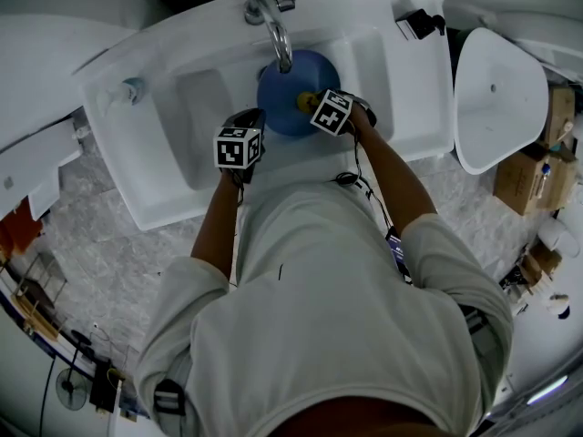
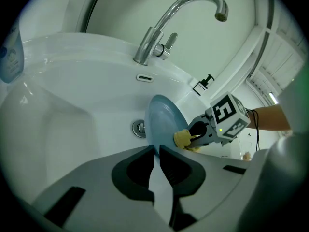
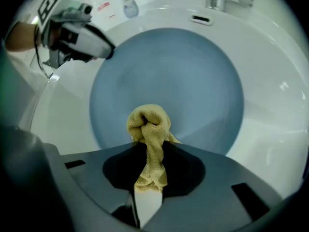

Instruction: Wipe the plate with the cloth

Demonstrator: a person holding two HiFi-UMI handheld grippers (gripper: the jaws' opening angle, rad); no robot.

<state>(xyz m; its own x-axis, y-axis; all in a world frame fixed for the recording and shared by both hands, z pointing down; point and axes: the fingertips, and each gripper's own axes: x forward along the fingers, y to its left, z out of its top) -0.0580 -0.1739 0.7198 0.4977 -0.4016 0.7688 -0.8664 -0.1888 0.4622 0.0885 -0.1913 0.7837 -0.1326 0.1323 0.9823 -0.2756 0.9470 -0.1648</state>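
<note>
Both pairs of jaws are clamped: left gripper (image 2: 157,152) on the plate (image 3: 174,81) rim, right gripper (image 3: 147,151) on the cloth (image 3: 148,124). Hard wiping could twist the plate loose into the sink (image 2: 58,129).

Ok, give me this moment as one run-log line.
left gripper: shut on plate rim | right gripper: shut on cloth, cloth against plate face | plate: tilted up inside sink | stage: wiping
</note>
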